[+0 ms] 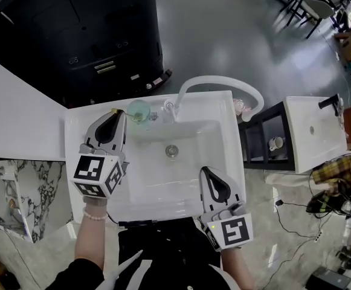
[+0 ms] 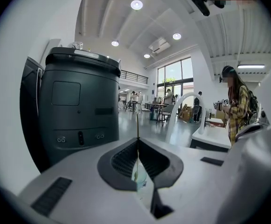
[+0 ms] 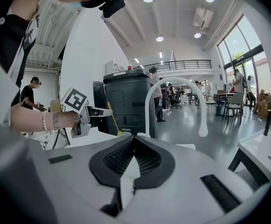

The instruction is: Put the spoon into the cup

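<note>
A translucent green cup (image 1: 140,109) stands on the back left rim of the white sink (image 1: 72,139), beside the tap base. My left gripper (image 1: 119,115) is shut on a thin yellow spoon (image 1: 137,117), its tip right next to the cup. In the left gripper view the spoon's handle (image 2: 137,125) sticks up between the closed jaws and the cup (image 2: 139,177) shows just below them. From the right gripper view the spoon (image 3: 112,122) hangs slanted from the left gripper (image 3: 100,111). My right gripper (image 1: 205,171) is shut and empty over the sink's front right (image 3: 134,138).
A white arched faucet (image 1: 223,82) rises from the sink's back rim, with the drain (image 1: 172,151) mid-basin. A large black machine (image 1: 72,29) stands behind the sink. To the right are a dark shelf (image 1: 272,144) and a second white basin (image 1: 314,132). People stand in the hall.
</note>
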`<state>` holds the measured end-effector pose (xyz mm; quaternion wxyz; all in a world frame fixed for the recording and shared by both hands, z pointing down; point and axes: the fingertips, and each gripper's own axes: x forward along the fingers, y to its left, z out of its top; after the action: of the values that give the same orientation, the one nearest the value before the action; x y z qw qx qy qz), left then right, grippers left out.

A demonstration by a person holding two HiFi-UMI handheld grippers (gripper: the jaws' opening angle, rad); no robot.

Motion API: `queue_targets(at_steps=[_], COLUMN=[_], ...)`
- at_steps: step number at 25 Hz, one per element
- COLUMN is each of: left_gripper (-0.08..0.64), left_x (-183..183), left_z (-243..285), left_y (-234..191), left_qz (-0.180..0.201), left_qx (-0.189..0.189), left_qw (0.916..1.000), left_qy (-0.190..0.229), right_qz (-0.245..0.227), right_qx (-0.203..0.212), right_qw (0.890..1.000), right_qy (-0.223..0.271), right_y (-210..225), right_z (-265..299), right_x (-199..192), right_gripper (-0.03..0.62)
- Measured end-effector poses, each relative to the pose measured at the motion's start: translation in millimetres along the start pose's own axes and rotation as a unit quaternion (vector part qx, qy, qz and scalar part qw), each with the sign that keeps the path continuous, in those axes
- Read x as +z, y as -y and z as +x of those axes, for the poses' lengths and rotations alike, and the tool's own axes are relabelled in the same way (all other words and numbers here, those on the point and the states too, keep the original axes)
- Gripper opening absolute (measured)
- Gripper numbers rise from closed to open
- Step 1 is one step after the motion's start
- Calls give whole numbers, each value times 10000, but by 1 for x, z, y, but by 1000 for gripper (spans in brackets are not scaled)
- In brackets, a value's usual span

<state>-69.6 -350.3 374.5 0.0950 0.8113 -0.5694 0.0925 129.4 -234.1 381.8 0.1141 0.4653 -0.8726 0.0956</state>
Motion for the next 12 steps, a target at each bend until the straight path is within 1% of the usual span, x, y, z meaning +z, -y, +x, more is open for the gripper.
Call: queue_targets(at_steps=[5,12], left_gripper=[5,5], left_x=[-10,-30], left_z=[14,35], left_y=[-3,-6], left_qz=[42,-3], left_qx=[-25,-82], left_qw=[9999,9995], left_qy=[-92,-306], right_qz=[118,220], right_qx=[-138,-272], right_qw=[9998,9991], right_qy=[-97,-229], right_y=[4,12], right_z=[-2,-3], right_x=[-7,-12], right_gripper=[0,0])
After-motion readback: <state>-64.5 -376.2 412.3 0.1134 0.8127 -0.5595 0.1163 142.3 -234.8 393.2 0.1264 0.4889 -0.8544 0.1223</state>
